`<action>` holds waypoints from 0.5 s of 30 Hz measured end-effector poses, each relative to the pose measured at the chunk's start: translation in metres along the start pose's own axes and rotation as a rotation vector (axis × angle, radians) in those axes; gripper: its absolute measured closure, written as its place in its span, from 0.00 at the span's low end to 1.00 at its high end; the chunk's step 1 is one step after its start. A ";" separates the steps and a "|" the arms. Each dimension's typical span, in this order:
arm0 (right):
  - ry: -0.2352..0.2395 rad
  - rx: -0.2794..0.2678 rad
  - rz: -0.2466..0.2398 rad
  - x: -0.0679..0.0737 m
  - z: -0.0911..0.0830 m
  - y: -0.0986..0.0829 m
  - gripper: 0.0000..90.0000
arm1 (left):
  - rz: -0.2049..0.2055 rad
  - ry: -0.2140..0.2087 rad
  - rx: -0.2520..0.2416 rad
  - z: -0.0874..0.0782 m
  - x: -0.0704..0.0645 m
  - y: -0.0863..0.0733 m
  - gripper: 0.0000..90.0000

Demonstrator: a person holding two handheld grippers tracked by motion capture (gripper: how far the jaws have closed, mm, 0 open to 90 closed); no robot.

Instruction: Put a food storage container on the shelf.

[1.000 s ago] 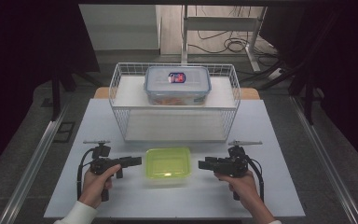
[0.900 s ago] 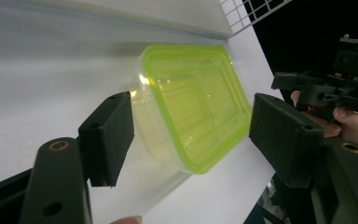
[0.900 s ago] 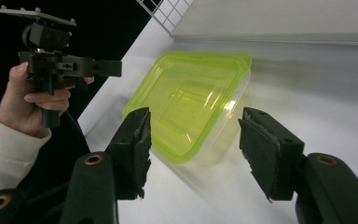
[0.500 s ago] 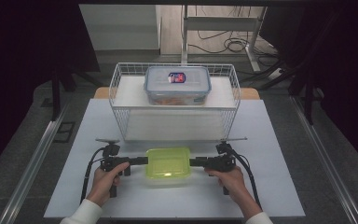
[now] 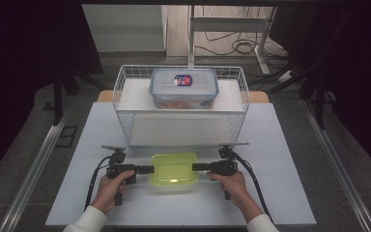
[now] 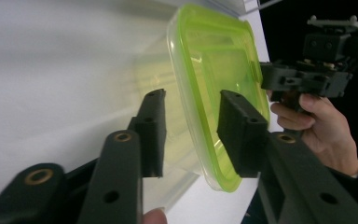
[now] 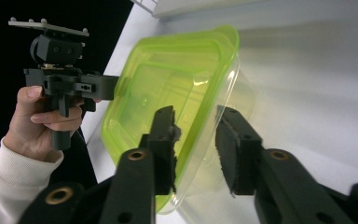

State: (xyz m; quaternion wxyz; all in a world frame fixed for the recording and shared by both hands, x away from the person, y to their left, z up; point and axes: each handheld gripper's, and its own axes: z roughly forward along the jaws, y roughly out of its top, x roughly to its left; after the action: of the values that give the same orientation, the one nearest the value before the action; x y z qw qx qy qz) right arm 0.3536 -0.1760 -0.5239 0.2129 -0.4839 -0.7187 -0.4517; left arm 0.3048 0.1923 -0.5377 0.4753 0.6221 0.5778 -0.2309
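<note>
A clear tub with a lime-green lid [image 5: 174,170] sits on the white table top near the front edge, between both hands. My left gripper [image 5: 149,169] reaches its left side, and in the left gripper view its jaws [image 6: 191,130] stand open astride the lid's rim [image 6: 214,60]. At the tub's right side is my right gripper [image 5: 196,167], whose own view shows it open [image 7: 196,154] with the lid's edge [image 7: 168,88] between the pads. Neither pair of pads presses on the lid.
A white wire basket [image 5: 125,111] stands upside down behind the tub, with a blue-lidded food box [image 5: 183,88] on top of it. The white board [image 5: 280,145] has bare room to either side. Dark floor and cables lie beyond the table.
Both grippers have moved inward from the sides until their jaws reach the green-lidded tub's left and right edges. The tub has not shifted.
</note>
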 end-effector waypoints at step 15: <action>0.112 -0.017 -0.009 0.015 -0.015 -0.002 0.92 | 0.083 0.016 -0.020 -0.013 -0.015 -0.006 0.90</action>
State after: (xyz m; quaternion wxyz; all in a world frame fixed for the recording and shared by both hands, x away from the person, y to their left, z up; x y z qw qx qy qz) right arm 0.3435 -0.1812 -0.5061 0.2466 -0.4563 -0.7039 -0.4853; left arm 0.2919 0.1953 -0.5211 0.4862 0.6426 0.5574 -0.2001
